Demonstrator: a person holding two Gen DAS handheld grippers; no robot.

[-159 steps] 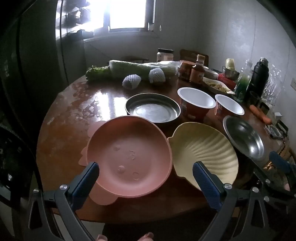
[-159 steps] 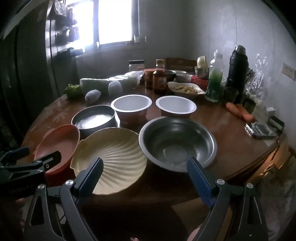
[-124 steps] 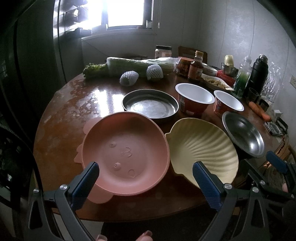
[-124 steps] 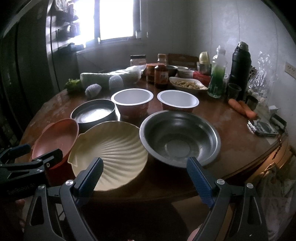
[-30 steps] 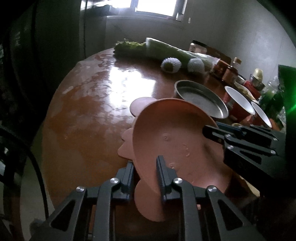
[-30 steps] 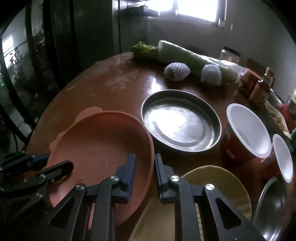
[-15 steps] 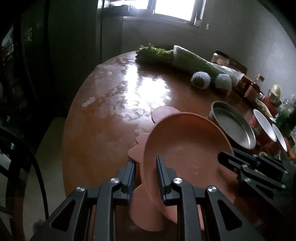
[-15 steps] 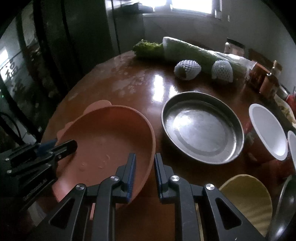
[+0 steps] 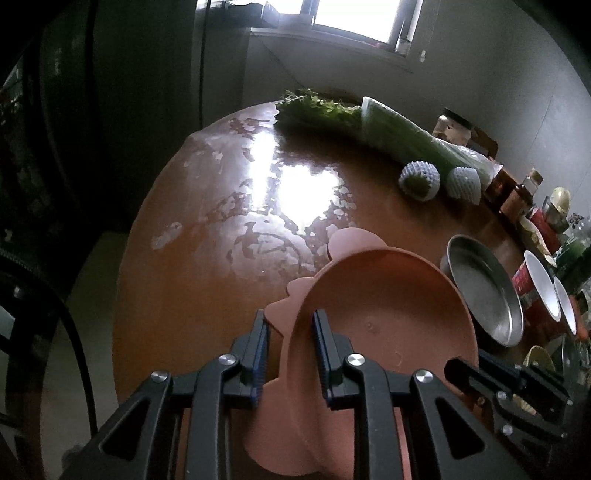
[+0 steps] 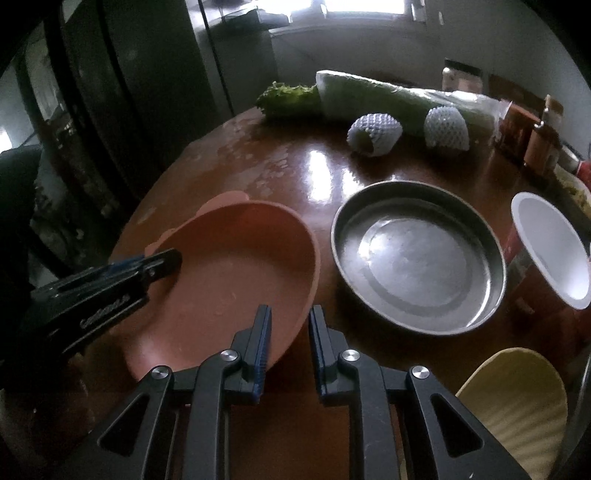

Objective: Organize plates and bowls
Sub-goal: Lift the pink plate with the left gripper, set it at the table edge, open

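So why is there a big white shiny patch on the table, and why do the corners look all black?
Left wrist view: the window is blown out white, and its light glares off the glossy table. Right wrist view: smaller bright spots on the table and the metal pan. Both views: the fisheye lens bends edges and leaves black corners; the near side sits in dim shadow.

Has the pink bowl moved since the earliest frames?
Yes. The pink bowl, once touching the yellow shell plate, now sits apart, shifted left, gripped by both grippers.
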